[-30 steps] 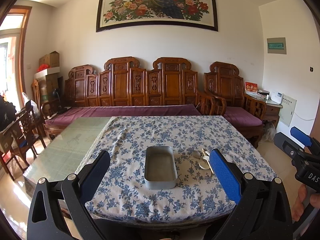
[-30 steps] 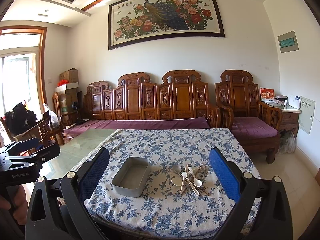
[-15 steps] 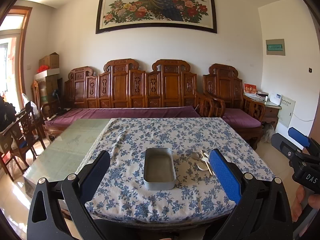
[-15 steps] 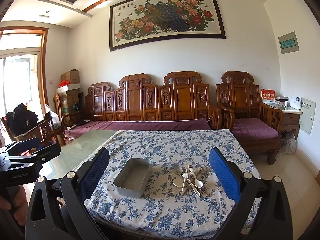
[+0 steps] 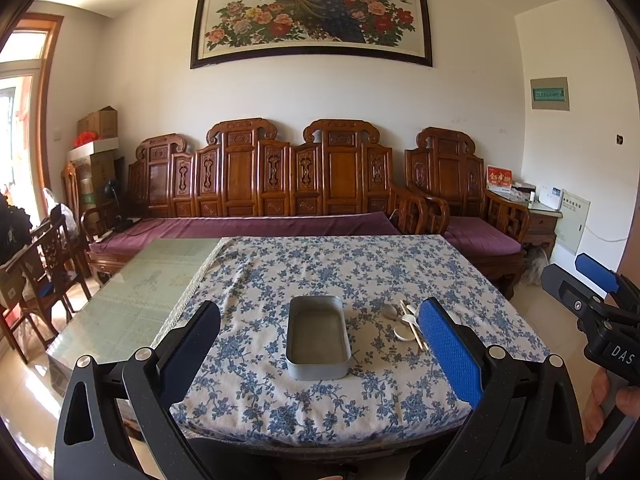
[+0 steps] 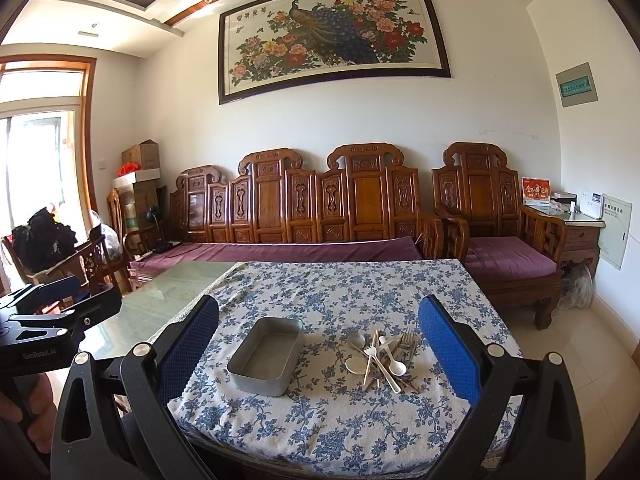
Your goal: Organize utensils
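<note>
An empty grey metal tin (image 5: 318,337) (image 6: 266,356) lies on the blue-flowered tablecloth (image 5: 360,276) (image 6: 352,300). To its right is a loose pile of utensils (image 6: 382,354) (image 5: 406,320): white plastic spoons, a metal spoon, a metal fork and chopsticks. My left gripper (image 5: 320,350) is open and empty, held back from the table's near edge, in line with the tin. My right gripper (image 6: 318,350) is open and empty, also short of the table. Each gripper shows at the edge of the other's view, the right one (image 5: 596,312) and the left one (image 6: 52,320).
The cloth covers the right part of a glass-topped table (image 5: 140,292). A carved wooden bench with purple cushions (image 5: 256,224) stands behind the table, an armchair (image 6: 504,248) at the right. Wooden chairs (image 5: 44,268) and boxes stand at the left.
Both views have shifted slightly: the table and tin sit a little lower and closer in frame. Both grippers stay open and empty.
</note>
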A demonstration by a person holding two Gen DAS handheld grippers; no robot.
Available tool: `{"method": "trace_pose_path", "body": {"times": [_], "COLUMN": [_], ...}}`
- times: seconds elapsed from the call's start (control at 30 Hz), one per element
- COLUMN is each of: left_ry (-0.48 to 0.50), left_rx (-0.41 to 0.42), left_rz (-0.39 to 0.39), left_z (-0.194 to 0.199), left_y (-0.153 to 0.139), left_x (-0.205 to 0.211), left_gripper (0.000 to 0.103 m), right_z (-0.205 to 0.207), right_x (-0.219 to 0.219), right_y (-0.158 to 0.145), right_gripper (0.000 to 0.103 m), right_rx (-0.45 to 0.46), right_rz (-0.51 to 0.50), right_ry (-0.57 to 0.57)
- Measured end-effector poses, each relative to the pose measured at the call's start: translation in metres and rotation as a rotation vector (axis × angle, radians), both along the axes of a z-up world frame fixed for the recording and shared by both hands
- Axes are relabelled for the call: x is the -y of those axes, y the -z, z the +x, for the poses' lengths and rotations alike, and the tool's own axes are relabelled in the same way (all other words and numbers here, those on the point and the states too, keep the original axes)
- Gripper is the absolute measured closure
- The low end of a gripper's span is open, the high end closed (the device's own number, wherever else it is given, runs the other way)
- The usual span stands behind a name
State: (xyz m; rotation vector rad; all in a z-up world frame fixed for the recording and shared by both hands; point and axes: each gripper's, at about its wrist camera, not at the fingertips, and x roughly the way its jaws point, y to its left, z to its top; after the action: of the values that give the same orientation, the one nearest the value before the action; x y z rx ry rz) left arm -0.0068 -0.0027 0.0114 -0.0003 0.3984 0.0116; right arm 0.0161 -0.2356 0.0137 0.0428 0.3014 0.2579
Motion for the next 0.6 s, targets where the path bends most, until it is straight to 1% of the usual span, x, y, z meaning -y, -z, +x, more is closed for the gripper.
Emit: {"method": "trace_pose_path", "body": {"times": [0.43,0.6], "left_ry": [0.002,0.007], "left_rx": [-0.003,-0.024], "left_rz": [0.002,0.007], "left_z": [-0.0012,0.0056], "left_y": [0.0003,0.0069], "left_x": [0.0038,0.0044], "left_gripper": [0.007,0.007], "right_z": [0.0003,0.0047], "right_x": [0.0000,0.0018], "right_y": [0.0018,0.0056], "right_gripper": [0.003,0.003], "right_rx": [0.000,-0.015], "right_rz": [0.001,0.001], "right_ry": [0.001,0.006]}}
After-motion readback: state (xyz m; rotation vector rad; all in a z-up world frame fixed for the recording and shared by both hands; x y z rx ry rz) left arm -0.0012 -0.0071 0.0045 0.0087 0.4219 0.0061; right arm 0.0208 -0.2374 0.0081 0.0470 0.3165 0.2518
